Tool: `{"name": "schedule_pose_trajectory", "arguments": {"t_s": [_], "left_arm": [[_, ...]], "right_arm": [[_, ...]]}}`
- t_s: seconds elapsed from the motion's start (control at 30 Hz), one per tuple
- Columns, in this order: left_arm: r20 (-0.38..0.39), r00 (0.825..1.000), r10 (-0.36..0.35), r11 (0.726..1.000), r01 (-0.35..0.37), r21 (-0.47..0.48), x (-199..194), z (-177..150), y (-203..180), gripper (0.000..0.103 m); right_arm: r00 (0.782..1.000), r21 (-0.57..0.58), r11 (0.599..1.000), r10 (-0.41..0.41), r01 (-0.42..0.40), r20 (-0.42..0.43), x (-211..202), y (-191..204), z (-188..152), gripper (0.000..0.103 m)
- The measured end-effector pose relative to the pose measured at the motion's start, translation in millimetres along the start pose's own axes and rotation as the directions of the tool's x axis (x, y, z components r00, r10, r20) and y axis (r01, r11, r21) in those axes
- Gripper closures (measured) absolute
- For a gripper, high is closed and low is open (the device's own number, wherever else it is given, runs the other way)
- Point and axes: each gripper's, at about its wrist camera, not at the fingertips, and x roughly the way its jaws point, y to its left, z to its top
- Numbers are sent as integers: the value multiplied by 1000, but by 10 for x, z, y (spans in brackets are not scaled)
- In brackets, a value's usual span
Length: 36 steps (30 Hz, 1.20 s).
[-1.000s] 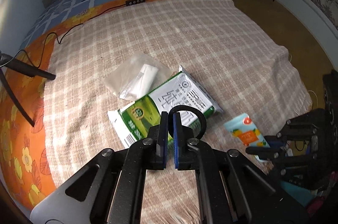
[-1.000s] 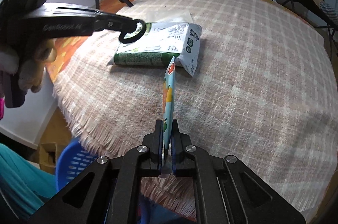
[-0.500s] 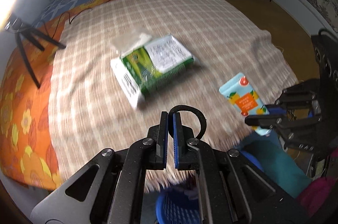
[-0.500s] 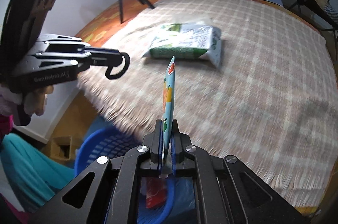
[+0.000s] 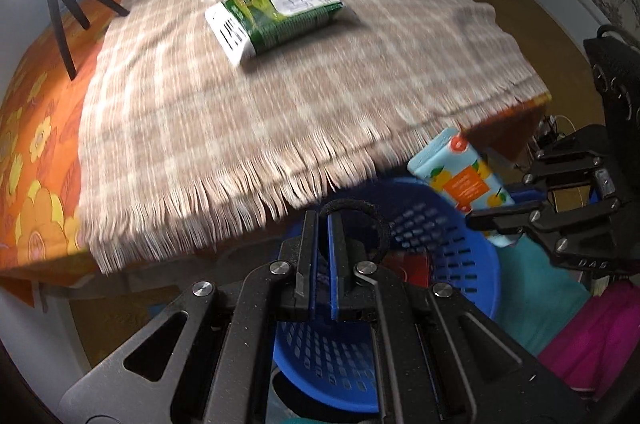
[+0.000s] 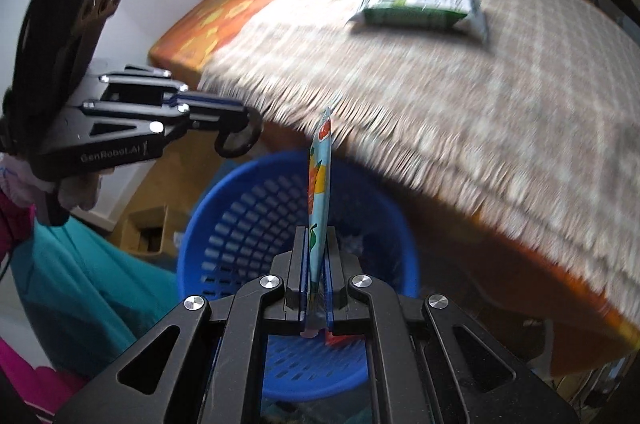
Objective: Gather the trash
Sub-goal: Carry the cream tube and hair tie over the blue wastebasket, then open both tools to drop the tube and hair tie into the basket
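A fringed plaid blanket covers an orange floral sheet on the bed, and a green pack lies flat on it, toward 12 o'clock in the left wrist view and 1 o'clock in the right. A black tripod stands at 10 o'clock on the sheet under a bright lamp. Below the blanket's fringe sits a blue basket with slotted walls, something red at its bottom; teal cloth and pink cloth lie beside it. Nothing stands between the held items and the basket's mouth.

A second ago both grippers hung above the blanket with the pack close below them; half a second ago the basket just showed at the frame's foot. Now both have drawn back past the bed's edge, and the basket fills the lower middle of each view.

The left gripper points level toward the bed, jaws pressed together on a black ring that loops out to its right, over the basket's near rim. The right gripper comes in from 3 o'clock in the left view, clamped on the lower end of a light-blue pouch printed with oranges. The pouch stands edge-on, upright above the basket's opening.
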Motion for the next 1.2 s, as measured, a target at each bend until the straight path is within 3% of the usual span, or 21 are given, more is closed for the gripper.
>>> {"name": "schedule_pose_trajectory", "arguments": {"t_s": [0.37,1.1,1.13,1.2], "left_arm": [[-44,999,-16,1000,16,5,57,-194,-95,101],[-82,996,-31,1000,31,-1,115,-299,-142,98],[-82,996,-30,1000,30,-2,112,-301,-139,97],[-82,996,-29,1000,29,-2,113,-302,-134,97]], "right_arm": [[997,6,999,35,-35,-74,232,148,-269,98],[993,9,999,44,-43,-113,358,228,-293,98],[993,9,999,42,-41,-115,359,228,-291,97],[993,8,999,38,-37,-116,361,233,-290,84]]}}
